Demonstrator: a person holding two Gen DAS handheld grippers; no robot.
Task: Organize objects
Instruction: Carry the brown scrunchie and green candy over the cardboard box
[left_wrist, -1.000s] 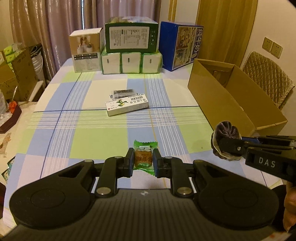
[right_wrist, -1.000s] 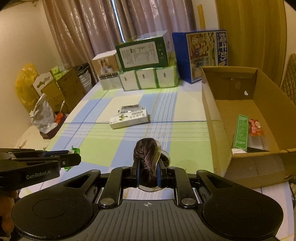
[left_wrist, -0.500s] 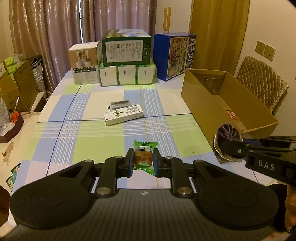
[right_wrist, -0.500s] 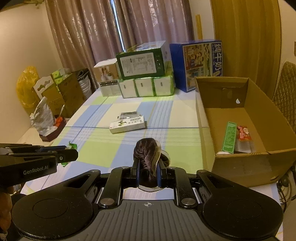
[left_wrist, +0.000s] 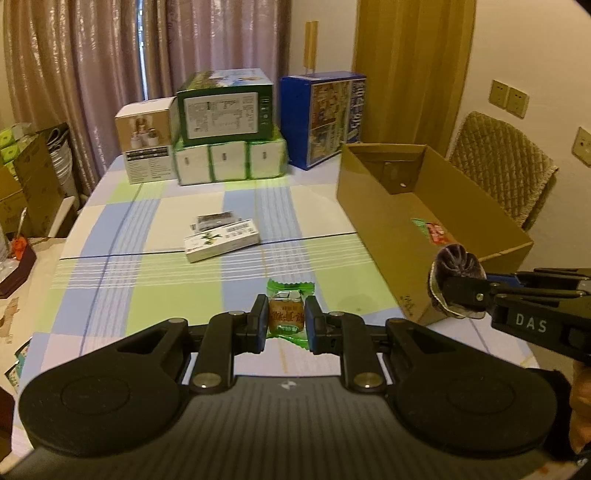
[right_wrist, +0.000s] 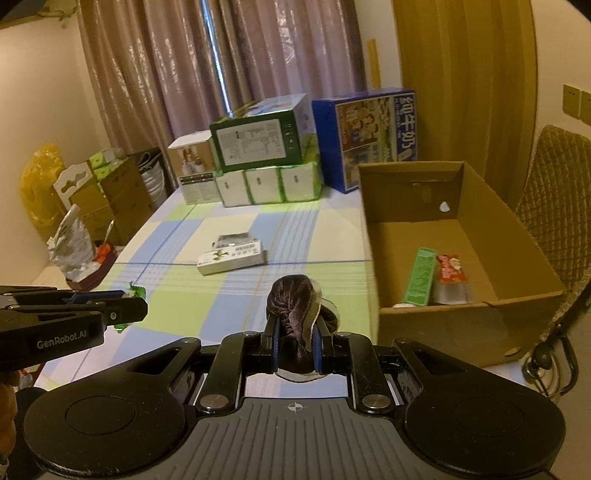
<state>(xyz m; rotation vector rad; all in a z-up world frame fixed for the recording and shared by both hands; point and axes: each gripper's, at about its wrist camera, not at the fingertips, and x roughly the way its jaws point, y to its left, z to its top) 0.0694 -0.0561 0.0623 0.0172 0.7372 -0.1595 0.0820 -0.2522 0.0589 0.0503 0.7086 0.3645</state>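
Nearest in the left wrist view, the left gripper (left_wrist: 285, 320) is clamped on a green-wrapped candy (left_wrist: 289, 314), its 2 fingers pressed against the wrapper's sides, held above the checked tablecloth (left_wrist: 147, 295). In the right wrist view the right gripper (right_wrist: 295, 341) pinches a dark, ridged snack in a clear wrapper (right_wrist: 293, 314) – the same piece shows at the right edge of the left view, just in front of the near corner of the cardboard box (left_wrist: 388, 229). Both grippers sit side by side above the near end of the table.

Farther on, the open cardboard box stands on the table's right side; on its floor lie a green packet (right_wrist: 419, 277) and a red packet (right_wrist: 450, 267), side by side. Mid-table, a white medicine box (left_wrist: 221, 245) lies flat, with a dark flat packet (left_wrist: 212, 219) just behind it, touching or nearly so.

At the far end – against the curtains (left_wrist: 92, 74) – stand stacked cartons: a green carton (left_wrist: 225, 107) on tissue packs (left_wrist: 229, 162), a white carton (left_wrist: 146, 146) to their left and a blue milk carton (left_wrist: 321, 114) to their right. A quilted chair (left_wrist: 506, 166) stands beyond the cardboard box.
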